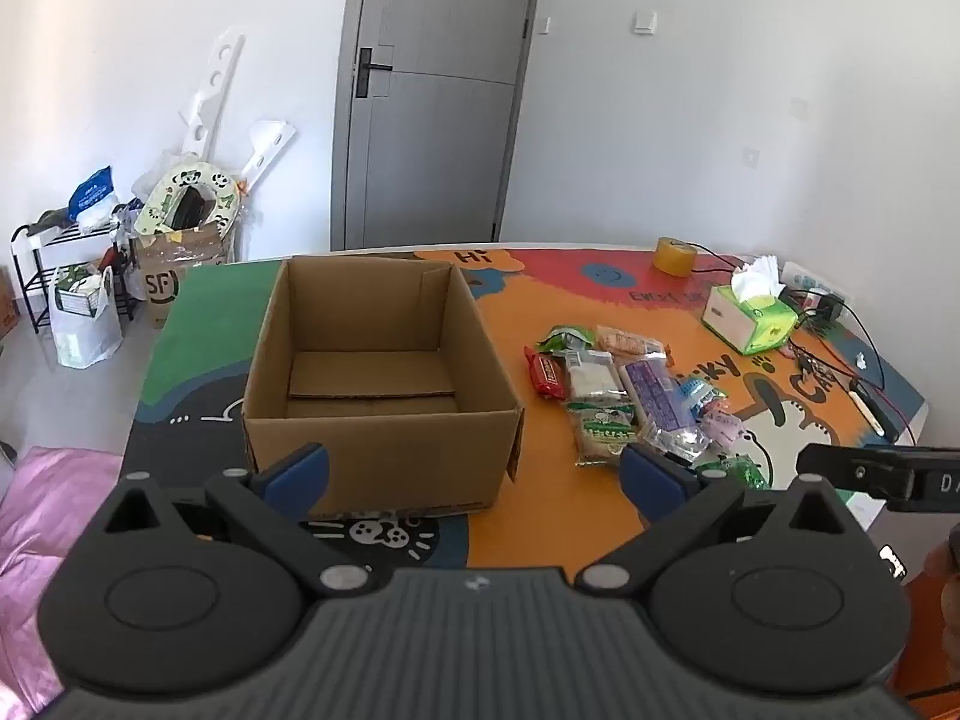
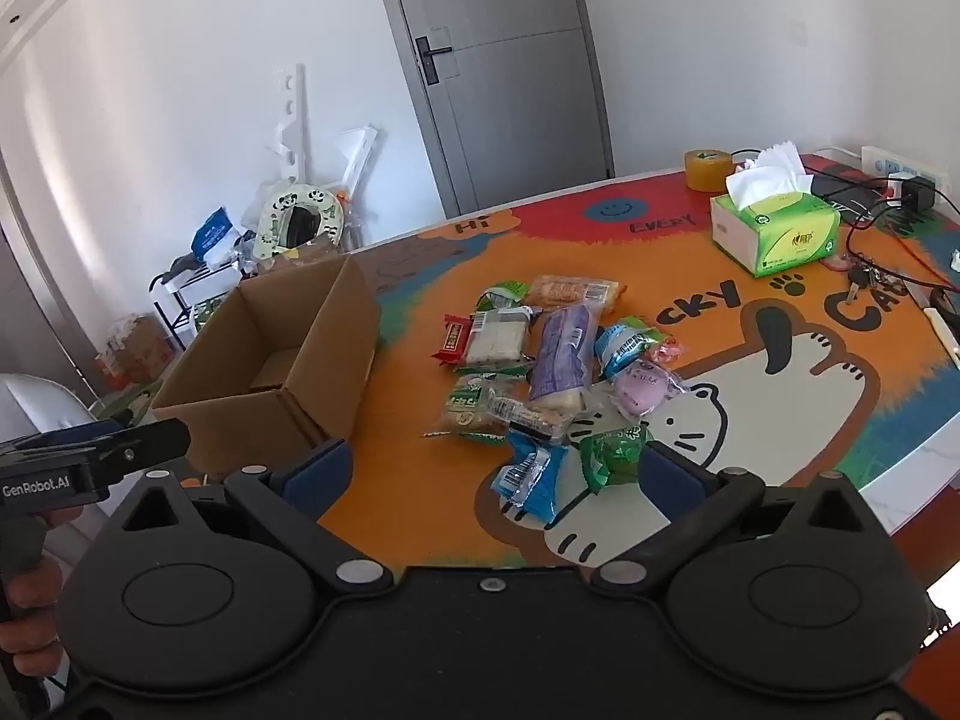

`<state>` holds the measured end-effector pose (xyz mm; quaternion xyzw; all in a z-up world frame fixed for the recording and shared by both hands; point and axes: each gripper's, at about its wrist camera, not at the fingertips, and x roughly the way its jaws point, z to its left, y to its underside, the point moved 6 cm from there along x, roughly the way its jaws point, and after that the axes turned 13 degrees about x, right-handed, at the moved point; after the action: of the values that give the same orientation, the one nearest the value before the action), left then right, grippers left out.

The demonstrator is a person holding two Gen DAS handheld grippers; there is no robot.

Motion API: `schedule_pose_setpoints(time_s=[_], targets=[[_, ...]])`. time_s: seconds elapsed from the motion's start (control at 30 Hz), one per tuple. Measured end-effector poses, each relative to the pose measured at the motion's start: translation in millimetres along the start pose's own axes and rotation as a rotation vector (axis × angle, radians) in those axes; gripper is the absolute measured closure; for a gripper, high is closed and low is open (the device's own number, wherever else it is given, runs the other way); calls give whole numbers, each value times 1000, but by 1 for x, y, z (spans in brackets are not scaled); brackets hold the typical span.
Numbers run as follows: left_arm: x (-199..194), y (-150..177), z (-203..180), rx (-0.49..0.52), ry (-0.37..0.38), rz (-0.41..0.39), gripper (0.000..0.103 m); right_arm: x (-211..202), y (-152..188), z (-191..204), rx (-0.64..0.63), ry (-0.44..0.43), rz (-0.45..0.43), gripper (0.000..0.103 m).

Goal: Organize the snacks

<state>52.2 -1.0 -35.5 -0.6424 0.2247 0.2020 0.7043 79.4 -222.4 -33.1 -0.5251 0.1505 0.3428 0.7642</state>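
Observation:
An open, empty cardboard box (image 1: 384, 414) stands on the colourful table (image 1: 540, 528); it also shows in the right wrist view (image 2: 270, 414). To its right lies a pile of several snack packets (image 1: 636, 396), among them a purple packet (image 2: 561, 354), a red one (image 2: 453, 339), a blue one (image 2: 528, 480) and a green one (image 2: 612, 450). My left gripper (image 1: 474, 474) is open and empty, above the box's near wall. My right gripper (image 2: 495, 471) is open and empty, just short of the blue and green packets.
A green tissue box (image 2: 780, 228), a roll of tape (image 2: 708, 168), keys (image 2: 864, 276), cables and a power strip (image 2: 900, 171) sit at the table's far right. Behind the table are a shoe rack (image 1: 66, 264), bags and cartons by a grey door (image 1: 432, 96).

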Motion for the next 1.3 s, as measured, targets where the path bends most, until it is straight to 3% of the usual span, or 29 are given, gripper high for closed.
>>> schedule_pose_setpoints(time_s=[0.33, 0.43, 1.3], targets=[[-7, 1, -4, 17, 7, -33, 1, -1, -1, 0, -7, 9, -9, 0], [-9, 2, -6, 41, -19, -32, 1, 0, 1, -1, -5, 15, -7, 0], [-7, 6, -3, 24, -16, -6, 1, 3, 2, 1, -23, 15, 24, 0]])
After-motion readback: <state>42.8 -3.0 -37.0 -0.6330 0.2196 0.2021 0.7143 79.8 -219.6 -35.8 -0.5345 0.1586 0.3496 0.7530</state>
